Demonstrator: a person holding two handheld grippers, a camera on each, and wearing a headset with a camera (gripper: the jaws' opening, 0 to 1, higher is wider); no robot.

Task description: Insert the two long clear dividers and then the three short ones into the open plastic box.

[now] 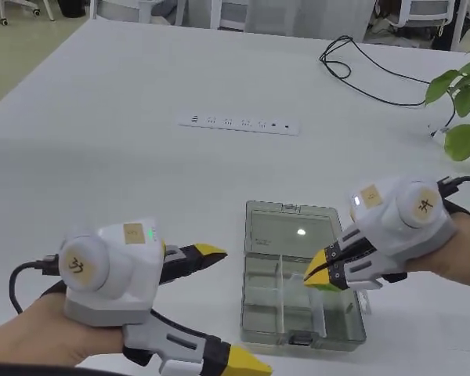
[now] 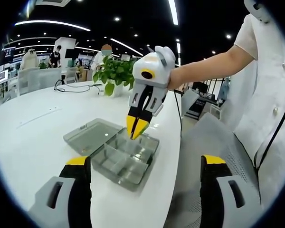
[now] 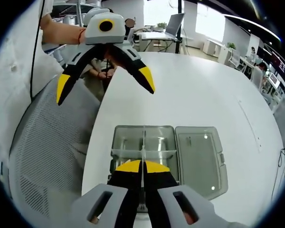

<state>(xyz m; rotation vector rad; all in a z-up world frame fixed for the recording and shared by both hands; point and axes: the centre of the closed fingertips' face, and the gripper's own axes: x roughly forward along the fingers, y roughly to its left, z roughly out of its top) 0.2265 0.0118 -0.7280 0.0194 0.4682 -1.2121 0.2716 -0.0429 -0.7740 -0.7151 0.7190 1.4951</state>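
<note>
Step in hand, as I read it: seating a divider. Right gripper (image 1: pixel 317 276) sits right of centre in the head view, jaws clenched on a thin clear plastic divider strip (image 3: pixel 143 142), tips low over the tray of the open grey-tinted clear plastic box (image 1: pixel 298 338).

Box is lower centre of the head view on the white surface (image 1: pixel 141 157). Its flat lid (image 1: pixel 291 229) is folded open toward the top of the frame.

Held strip stands on edge. Its long axis runs left-right in the head view, parallel to the hinge side, and straight up from the jaws in the right gripper view. A second clear divider (image 3: pixel 128 152) already stands in the tray and crosses it at a right angle. I can't tell long from short, or whether the held strip is fully down.

Left gripper (image 1: pixel 233 307) is at lower left of the head view, beside the box. Jaws are spread wide with nothing in them.

Next move probably calls for:
- keeping the strip upright and square to the crossing piece
- pressing straight down until it bottoms
- releasing without dragging it back out
- the left gripper could steady the box wall
</note>
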